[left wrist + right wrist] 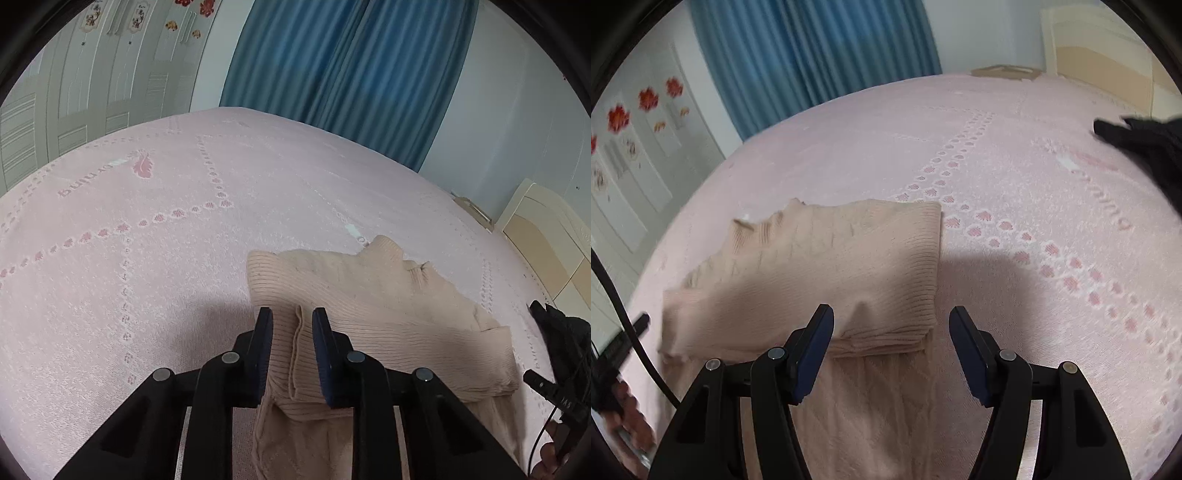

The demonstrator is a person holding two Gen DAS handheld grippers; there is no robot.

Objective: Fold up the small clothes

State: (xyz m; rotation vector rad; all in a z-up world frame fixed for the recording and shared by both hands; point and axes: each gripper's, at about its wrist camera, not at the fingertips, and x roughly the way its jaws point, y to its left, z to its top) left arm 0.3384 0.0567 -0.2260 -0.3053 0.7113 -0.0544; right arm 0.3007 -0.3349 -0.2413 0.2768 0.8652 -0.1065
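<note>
A beige ribbed knit sweater (369, 295) lies partly folded on the pink bed. My left gripper (291, 317) is closed on a bunched fold of its ribbed edge, with cloth pinched between the two blue pads. In the right wrist view the same sweater (827, 266) lies with its upper layer folded over a cable-knit lower layer. My right gripper (892, 317) is open and empty, its fingers on either side of the folded edge's right corner, just above the cloth.
The pink patterned bedspread (166, 221) covers the whole bed. A black garment (1145, 144) lies at the right, also showing in the left wrist view (561, 332). Blue curtains (332, 66) and a wardrobe stand behind the bed. A cream headboard (546, 229) is at the right.
</note>
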